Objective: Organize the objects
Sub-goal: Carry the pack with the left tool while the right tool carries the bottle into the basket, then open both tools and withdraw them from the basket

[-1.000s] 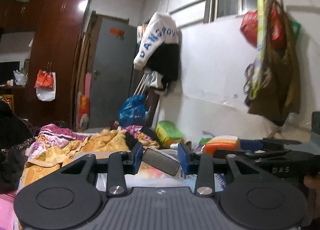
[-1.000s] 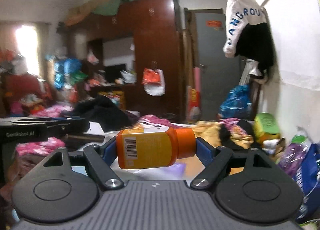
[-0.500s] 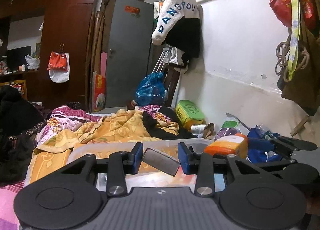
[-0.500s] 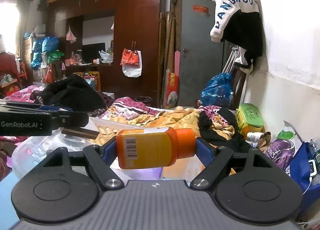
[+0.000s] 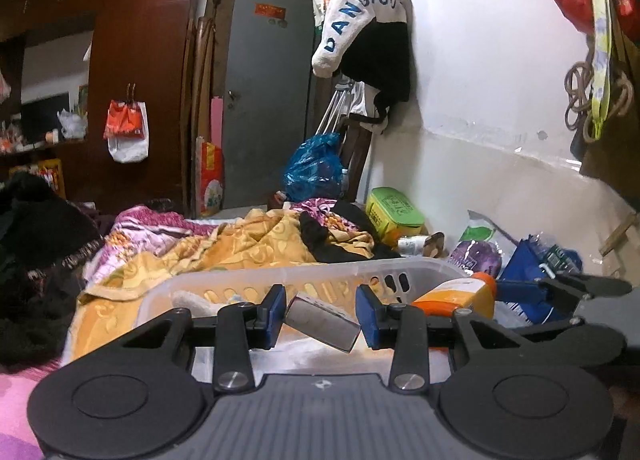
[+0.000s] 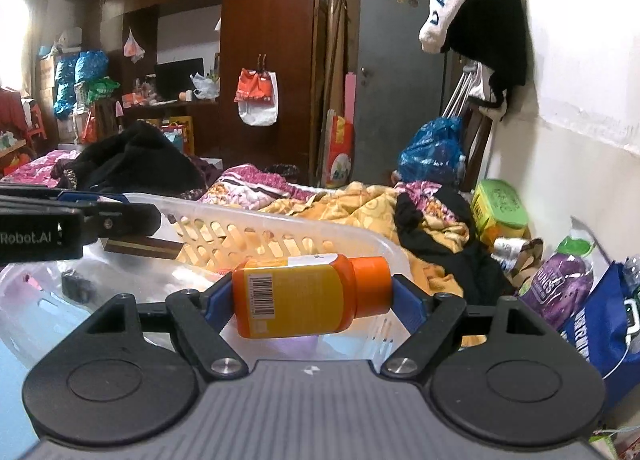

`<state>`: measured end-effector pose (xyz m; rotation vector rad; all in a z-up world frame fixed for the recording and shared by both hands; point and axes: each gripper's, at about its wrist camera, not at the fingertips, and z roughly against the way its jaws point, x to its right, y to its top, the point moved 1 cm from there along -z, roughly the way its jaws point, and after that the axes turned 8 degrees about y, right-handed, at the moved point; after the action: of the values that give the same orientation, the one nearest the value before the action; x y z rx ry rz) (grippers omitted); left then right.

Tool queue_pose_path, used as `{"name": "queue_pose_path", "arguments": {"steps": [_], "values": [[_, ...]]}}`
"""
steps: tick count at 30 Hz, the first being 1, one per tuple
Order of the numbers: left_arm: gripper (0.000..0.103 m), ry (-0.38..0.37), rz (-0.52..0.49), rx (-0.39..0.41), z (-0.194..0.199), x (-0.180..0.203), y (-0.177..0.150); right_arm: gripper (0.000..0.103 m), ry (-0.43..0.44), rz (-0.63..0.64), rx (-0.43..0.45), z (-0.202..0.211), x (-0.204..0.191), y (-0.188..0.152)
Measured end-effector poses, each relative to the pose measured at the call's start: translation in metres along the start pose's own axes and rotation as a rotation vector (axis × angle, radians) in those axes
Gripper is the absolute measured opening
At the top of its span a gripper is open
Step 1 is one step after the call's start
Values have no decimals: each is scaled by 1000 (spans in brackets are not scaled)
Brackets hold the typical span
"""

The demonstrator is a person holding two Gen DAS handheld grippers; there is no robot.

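Since the earlier frames both tongs have dropped toward the basket (image 5: 400, 272), whose white perforated wall now fills more of each view. The right tongs (image 6: 308, 300) hold an orange bottle (image 6: 308, 296) end to end, its long axis crosswise, cap to the right. The left tongs (image 5: 320, 316) clamp a small grey box (image 5: 320, 320), tilted between the blue pads. The basket lies just ahead of and below both loads, on the bed (image 5: 240, 248). Neither load touches it yet. Judging by the views, the bottle sits nearer the rim, so the right hand seems better placed to release first.
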<state>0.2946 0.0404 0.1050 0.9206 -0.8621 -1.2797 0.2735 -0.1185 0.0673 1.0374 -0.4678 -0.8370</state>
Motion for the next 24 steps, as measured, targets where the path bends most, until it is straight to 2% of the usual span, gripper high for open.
{"name": "queue_pose_path", "arguments": {"steps": [1,2,3,6,8,11,15,17,20,24], "values": [[63,1,-10,6,1,1,0,89,12,-7,1,2,1,1],[86,2,-15,13,3,1,0,100,15,-8,7,5,2,1],[92,5,-20,27,7,2,0,103,9,-1,28,10,1,2],[94,23,-34,82,22,2,-2,103,2,20,62,23,-1,4],[101,34,-47,77,29,3,-3,103,20,33,81,31,-1,3],[101,34,-69,65,37,5,-7,103,11,62,97,43,-2,1],[101,47,-41,87,54,-1,-17,103,6,36,86,56,-2,-6],[101,14,-17,97,66,-6,-21,103,-18,25,80,63,-4,-9],[101,-7,27,48,82,-13,-29,103,-92,25,119,76,-11,-18],[101,0,3,99,112,-14,-47,103,-119,34,140,99,-25,-34]]}}
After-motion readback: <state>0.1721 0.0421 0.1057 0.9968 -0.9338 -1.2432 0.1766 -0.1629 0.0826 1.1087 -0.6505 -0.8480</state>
